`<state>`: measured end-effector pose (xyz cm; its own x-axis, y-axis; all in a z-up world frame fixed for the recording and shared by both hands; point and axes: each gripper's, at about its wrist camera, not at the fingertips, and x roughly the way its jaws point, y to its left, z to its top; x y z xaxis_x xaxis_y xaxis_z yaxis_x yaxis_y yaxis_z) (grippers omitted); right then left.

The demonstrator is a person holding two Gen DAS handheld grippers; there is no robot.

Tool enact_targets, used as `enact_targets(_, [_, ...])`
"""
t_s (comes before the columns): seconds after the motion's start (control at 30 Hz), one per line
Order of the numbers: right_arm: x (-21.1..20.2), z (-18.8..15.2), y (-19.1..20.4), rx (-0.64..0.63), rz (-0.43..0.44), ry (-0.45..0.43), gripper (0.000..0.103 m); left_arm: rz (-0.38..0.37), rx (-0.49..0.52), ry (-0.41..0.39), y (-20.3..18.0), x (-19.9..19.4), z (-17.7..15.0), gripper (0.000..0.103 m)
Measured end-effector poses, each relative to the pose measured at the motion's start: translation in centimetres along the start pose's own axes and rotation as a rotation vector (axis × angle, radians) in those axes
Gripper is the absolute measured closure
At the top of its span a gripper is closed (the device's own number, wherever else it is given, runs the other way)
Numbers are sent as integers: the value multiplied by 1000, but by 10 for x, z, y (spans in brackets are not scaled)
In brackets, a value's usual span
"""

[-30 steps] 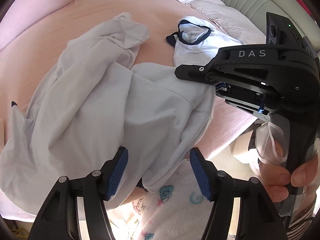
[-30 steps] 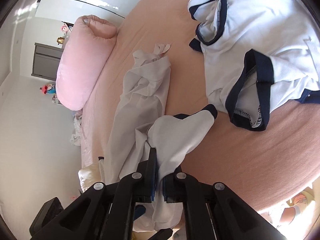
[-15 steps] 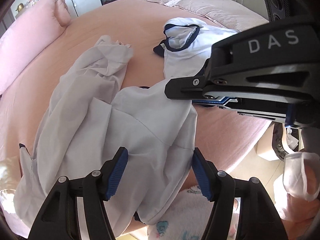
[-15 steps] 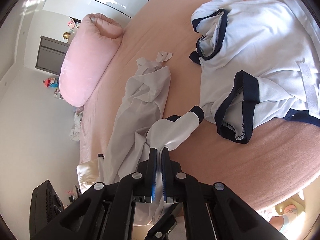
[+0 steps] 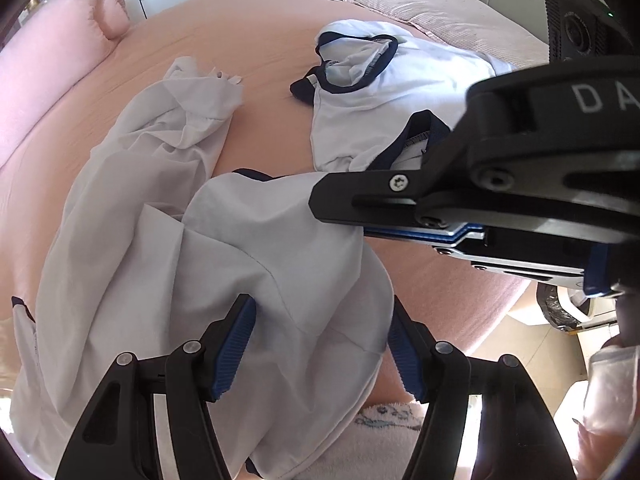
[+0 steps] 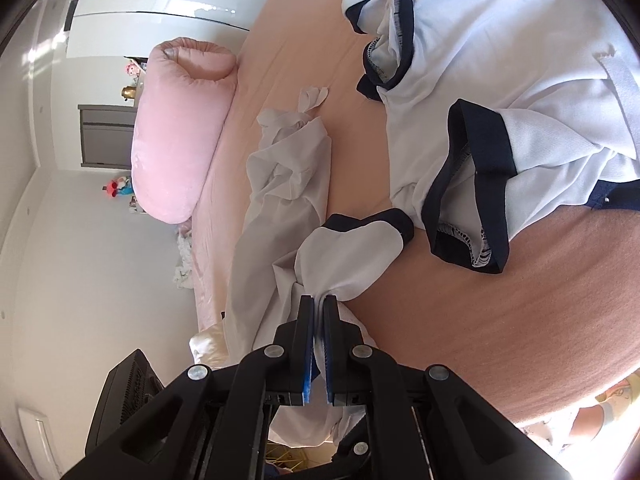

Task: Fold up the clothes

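Note:
A pale grey garment (image 5: 152,240) with navy cuffs lies crumpled on the pink bed (image 5: 260,40). My right gripper (image 6: 319,304) is shut on its sleeve (image 6: 352,248), pinching bunched cloth just behind the navy cuff. In the left wrist view, the right gripper (image 5: 320,200) reaches in from the right over the same sleeve. My left gripper (image 5: 320,320) hangs open over the garment's near part, with cloth spread below and between its fingers. A white shirt with navy trim (image 6: 500,80) lies beside the sleeve cuff, also seen further back as the white shirt (image 5: 400,92).
A pink bolster (image 6: 180,132) lies along the bed's far side. The bed edge (image 5: 480,320) runs close below the grippers, with floor and a patterned towel (image 5: 380,440) beyond. White wardrobe doors (image 6: 160,20) stand behind the bed. A person's hand (image 5: 608,400) holds the right gripper.
The right gripper has carried the sleeve toward the white shirt, so the cuff now lies near its navy hem. The left gripper has come closer over the grey garment and still stands open.

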<state>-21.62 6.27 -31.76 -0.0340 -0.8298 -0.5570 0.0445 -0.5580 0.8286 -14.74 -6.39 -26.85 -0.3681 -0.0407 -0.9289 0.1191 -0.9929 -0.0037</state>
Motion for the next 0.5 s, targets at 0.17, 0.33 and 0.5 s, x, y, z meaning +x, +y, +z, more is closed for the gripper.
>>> enact_targets(0.17, [-1,2,3,-8,4,7,100,-10,-22,-4,13,7,-1,68])
enact_targets(0.33, [3,1,-4,57,13,30,99,-77,-85,-12,33,1,-5,82])
enact_targets(0.5, [11,-6,-30,215,66,30,48,-101,-112,-9,45,-5,-8,82])
